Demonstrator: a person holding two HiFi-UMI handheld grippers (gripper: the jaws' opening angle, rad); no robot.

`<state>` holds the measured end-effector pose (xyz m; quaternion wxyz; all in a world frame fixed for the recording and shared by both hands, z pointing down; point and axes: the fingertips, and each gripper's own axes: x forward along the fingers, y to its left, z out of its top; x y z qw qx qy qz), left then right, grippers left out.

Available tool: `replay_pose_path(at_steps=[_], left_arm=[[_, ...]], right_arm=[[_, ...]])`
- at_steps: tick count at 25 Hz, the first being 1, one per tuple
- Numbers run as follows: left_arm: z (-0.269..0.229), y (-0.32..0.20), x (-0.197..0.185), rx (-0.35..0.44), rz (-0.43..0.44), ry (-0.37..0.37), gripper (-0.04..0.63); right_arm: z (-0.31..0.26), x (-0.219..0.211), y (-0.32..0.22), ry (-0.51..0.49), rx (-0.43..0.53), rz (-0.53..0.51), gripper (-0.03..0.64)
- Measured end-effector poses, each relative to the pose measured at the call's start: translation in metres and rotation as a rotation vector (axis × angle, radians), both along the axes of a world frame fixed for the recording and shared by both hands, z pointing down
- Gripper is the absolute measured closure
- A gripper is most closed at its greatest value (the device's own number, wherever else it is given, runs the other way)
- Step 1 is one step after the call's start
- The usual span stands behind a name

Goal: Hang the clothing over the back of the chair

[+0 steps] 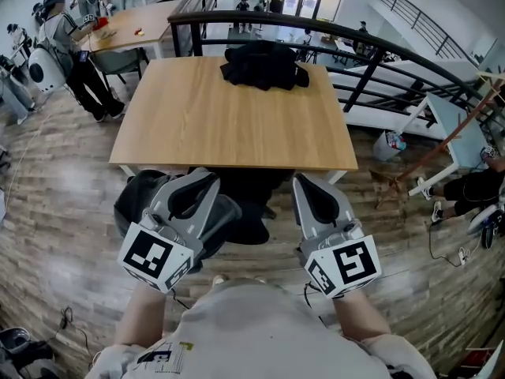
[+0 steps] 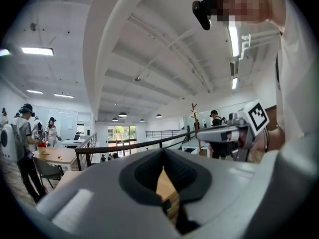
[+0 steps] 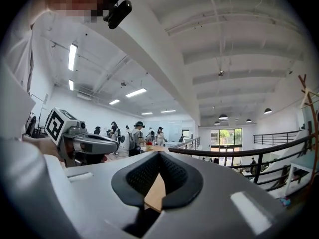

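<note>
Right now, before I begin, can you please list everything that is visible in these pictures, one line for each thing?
table: one, light wood, directly ahead of the person
clothing: one heap, black, on the table near its far edge
chair: probably one, dark, mostly hidden under the table's near edge
railing: one, black, curving behind the table
second table: one, light wood, far left
people: several, standing around the second table
left gripper: one, grey with a black-and-white marker cube, held at the table's near edge, jaws shut on nothing
right gripper: one, grey with a marker cube, beside the left one, jaws shut on nothing
</note>
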<state>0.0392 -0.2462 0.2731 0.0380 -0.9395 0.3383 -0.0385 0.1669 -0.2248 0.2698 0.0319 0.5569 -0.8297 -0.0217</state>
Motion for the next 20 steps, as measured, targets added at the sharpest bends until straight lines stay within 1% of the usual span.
replay_pose_path(at_steps=[3,8,12,20], left_arm=[[0.004,-0.004,0.0,-0.007,-0.014,-0.003,0.594],[0.012,-0.007,0.001,-0.021,-0.032,-0.014,0.594],[0.01,-0.008,-0.002,-0.033,-0.044,-0.008,0.594],[0.009,-0.001,-0.002,-0.038,-0.025,-0.007,0.594]], right_arm=[[0.002,0.001,-0.004,-0.009,-0.004,-0.01,0.617],[0.006,-0.001,-0.005,0.001,-0.007,-0.024,0.617],[0.003,-0.007,-0.003,0.014,-0.006,-0.032,0.617],[0.0,-0.012,0.0,-0.013,-0.021,-0.035,0.617]])
